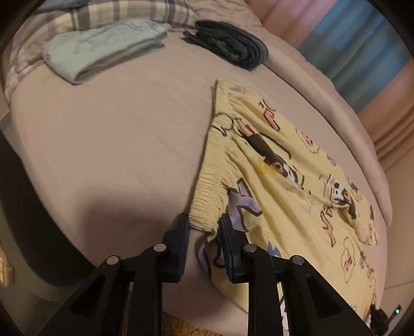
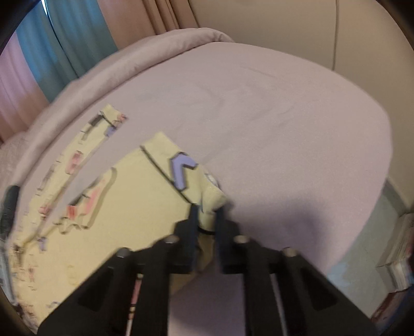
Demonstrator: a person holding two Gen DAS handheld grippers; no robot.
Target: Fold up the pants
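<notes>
Yellow cartoon-print pants point(image 1: 284, 181) lie spread flat on the pink bed sheet point(image 1: 116, 142). Their gathered elastic waistband point(image 1: 214, 155) runs toward the camera in the left wrist view. My left gripper point(image 1: 204, 224) is shut on the near corner of that waistband, which bunches between the two blue pads. In the blurred right wrist view the pants point(image 2: 129, 206) show both legs. My right gripper point(image 2: 208, 214) is shut on the corner of the nearer leg's hem, close to the bed's front edge.
A folded pale green garment point(image 1: 103, 49) and a folded dark garment point(image 1: 233, 44) lie at the far side of the bed, by a plaid cloth point(image 1: 116, 13). Curtains point(image 1: 362, 51) hang beyond. Stacked papers point(image 2: 398, 258) sit on the floor to the right of the bed.
</notes>
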